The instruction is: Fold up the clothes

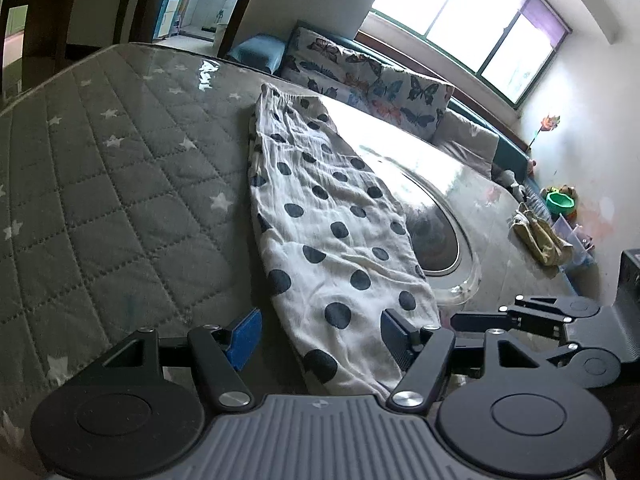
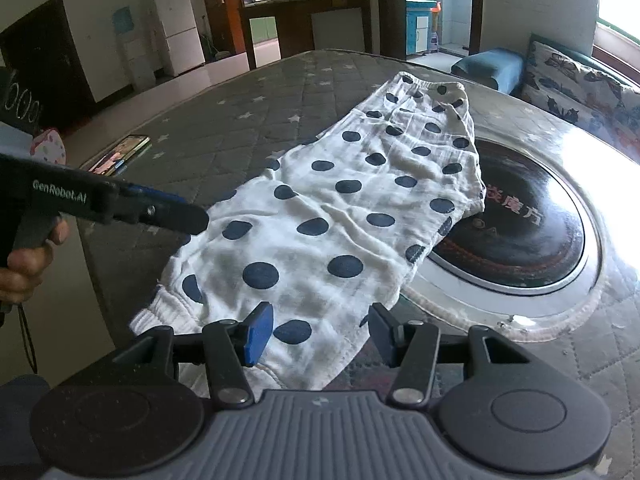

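White trousers with dark blue dots [image 1: 332, 220] lie folded lengthwise on the grey star-quilted table [image 1: 100, 184], waistband far, cuffs near. My left gripper [image 1: 320, 336] is open and empty, its jaws on either side of the near end of the cloth. My right gripper [image 2: 320, 332] is open and empty just above the cuff end of the same trousers [image 2: 340, 208]. The left gripper also shows from the side in the right wrist view [image 2: 160, 212], held in a hand at the cloth's left edge. The right gripper's fingers [image 1: 520, 316] show at the right in the left wrist view.
A round black induction plate [image 2: 516, 220] under a glass top lies right of the trousers, partly covered. A phone [image 2: 120, 152] lies on the table at left. A butterfly-print cushion [image 1: 372, 76] and a sofa stand beyond. A yellow bag [image 1: 540, 236] sits at the far right.
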